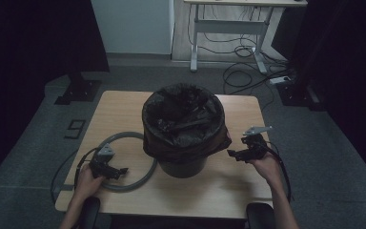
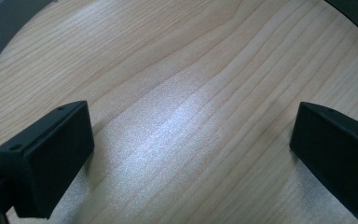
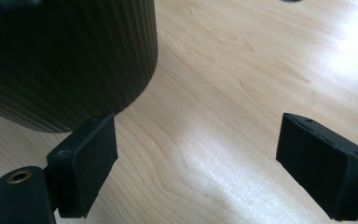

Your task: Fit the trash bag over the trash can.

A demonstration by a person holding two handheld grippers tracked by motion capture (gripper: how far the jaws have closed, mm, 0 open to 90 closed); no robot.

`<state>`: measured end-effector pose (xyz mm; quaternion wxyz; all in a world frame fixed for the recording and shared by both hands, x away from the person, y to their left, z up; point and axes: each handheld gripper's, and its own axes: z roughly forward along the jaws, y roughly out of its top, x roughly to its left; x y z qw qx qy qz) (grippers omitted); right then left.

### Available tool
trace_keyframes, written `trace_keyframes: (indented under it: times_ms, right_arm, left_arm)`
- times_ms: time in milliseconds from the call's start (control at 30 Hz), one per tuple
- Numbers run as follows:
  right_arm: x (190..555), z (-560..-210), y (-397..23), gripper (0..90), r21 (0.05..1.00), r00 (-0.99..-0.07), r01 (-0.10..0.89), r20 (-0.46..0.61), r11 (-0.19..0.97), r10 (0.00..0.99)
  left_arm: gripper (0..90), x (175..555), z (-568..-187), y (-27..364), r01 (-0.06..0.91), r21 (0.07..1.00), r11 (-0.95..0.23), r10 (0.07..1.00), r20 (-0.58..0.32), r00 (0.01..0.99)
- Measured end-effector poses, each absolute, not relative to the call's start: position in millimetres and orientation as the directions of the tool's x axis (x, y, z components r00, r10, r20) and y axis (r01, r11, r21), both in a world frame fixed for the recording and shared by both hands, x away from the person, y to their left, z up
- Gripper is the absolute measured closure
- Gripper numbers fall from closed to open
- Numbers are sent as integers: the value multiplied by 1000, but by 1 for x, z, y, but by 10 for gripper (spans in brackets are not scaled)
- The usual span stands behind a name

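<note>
Now the right gripper [image 1: 236, 153] hangs with jaws spread, empty, just beside the ribbed bin [image 1: 183, 164]; a black bag [image 1: 183, 114] lines it, draped over the rim. The left gripper [image 1: 116, 171], also spread, sits inside the grey ring [image 1: 145, 174] on the table [image 1: 209, 191].

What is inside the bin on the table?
A black bin liner fills the ribbed bin: its edge is folded over the rim and hangs down the outside, and crumpled plastic sags into the opening. Anything beneath the plastic is covered and too dark to make out.
</note>
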<state>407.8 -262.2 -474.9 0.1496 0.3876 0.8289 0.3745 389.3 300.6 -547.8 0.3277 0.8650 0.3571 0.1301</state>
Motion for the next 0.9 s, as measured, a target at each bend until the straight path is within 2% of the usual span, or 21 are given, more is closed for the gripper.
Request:
trace_keyframes:
  times_ms: [200, 467, 900]
  right_arm:
    - [401, -498, -261, 117, 738, -638, 545, 59, 397, 767]
    - [390, -527, -256, 118, 713, -633, 561, 42, 421, 773]
    - [375, -551, -251, 119, 710, -645, 553, 33, 436, 764]
  left_arm:
    - [0, 389, -548, 301, 532, 660, -531, 703, -8, 711]
    - [0, 389, -548, 301, 532, 660, -531, 703, -8, 712]
    - [0, 389, -548, 301, 532, 659, -531, 703, -8, 712]
